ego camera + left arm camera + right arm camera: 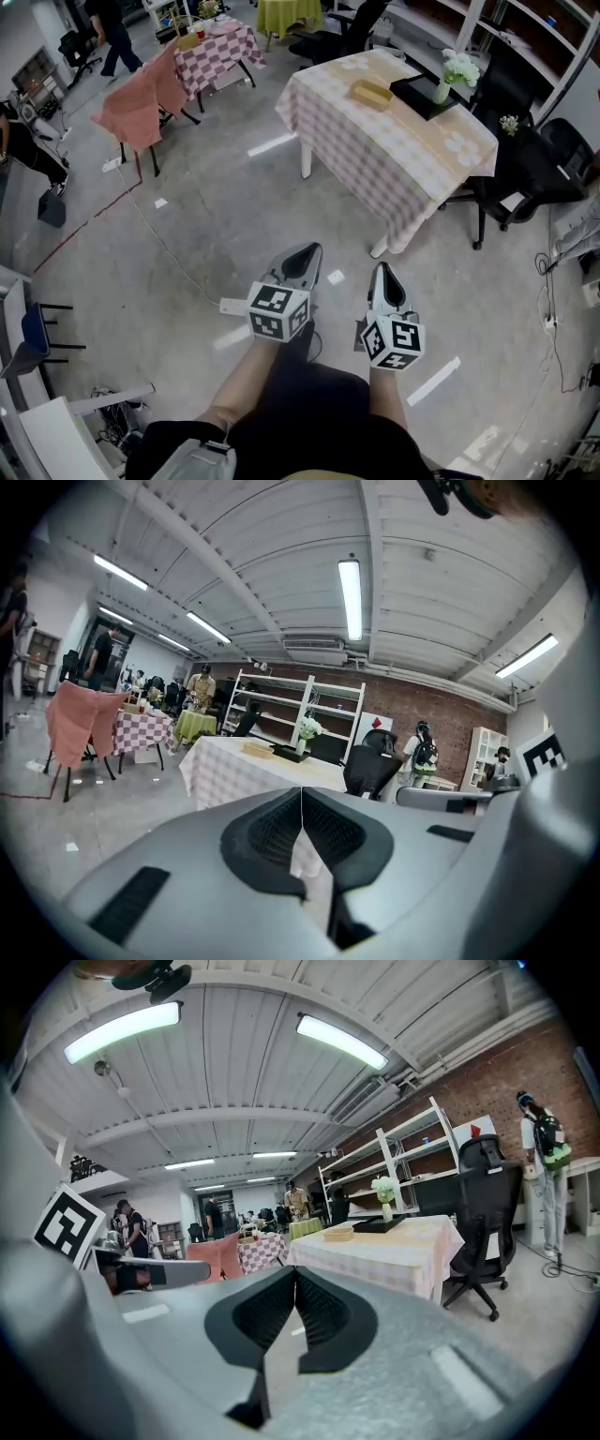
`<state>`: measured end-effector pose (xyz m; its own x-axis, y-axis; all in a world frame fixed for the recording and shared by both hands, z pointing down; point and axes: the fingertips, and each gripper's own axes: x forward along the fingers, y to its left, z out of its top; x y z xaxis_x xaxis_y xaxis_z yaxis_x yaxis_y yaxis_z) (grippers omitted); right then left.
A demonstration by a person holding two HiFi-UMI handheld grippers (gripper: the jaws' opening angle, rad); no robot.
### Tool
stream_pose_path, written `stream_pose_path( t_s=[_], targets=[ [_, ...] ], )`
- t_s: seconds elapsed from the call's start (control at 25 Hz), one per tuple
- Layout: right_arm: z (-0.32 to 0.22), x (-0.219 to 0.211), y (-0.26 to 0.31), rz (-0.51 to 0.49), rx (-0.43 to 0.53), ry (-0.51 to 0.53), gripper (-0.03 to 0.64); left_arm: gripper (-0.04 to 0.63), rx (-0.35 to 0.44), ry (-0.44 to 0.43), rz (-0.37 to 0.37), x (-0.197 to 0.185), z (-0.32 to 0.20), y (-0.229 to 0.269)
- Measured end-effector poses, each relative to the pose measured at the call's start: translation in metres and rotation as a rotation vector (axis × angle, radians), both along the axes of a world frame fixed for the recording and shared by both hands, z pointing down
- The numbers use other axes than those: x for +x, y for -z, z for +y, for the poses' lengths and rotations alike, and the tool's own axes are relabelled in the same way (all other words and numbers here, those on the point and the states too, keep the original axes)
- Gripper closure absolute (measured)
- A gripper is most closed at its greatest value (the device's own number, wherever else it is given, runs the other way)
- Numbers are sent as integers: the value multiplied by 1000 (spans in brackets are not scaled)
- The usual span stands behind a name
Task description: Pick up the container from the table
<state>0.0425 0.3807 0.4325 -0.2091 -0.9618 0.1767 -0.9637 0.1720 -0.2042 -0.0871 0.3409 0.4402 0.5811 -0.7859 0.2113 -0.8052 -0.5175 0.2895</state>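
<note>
Fingers of left gripper (pixel 304 253) and right gripper (pixel 382 272) are pressed together, empty; container (pixel 370 92) lies on the table (pixel 361 145), well apart.

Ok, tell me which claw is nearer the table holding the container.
Right. The right claw points at the table's near corner, just short of it. The left claw hangs farther to the left, over the floor. Both are far from the container.

Container (pixel 370 92): tan, shallow, rectangular. Lies flat on the cloth-covered bench (pixel 412 133), just beside a black tray (pixel 422 94).
</note>
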Motion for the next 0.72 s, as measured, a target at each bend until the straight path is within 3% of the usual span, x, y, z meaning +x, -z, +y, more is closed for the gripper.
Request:
stream_pose_path(
  t_s=[0.72],
  targets=[
    [-108, 14, 5, 14, -29, -32, 611, 583, -20, 14, -24, -7, -108, 5]
  ],
)
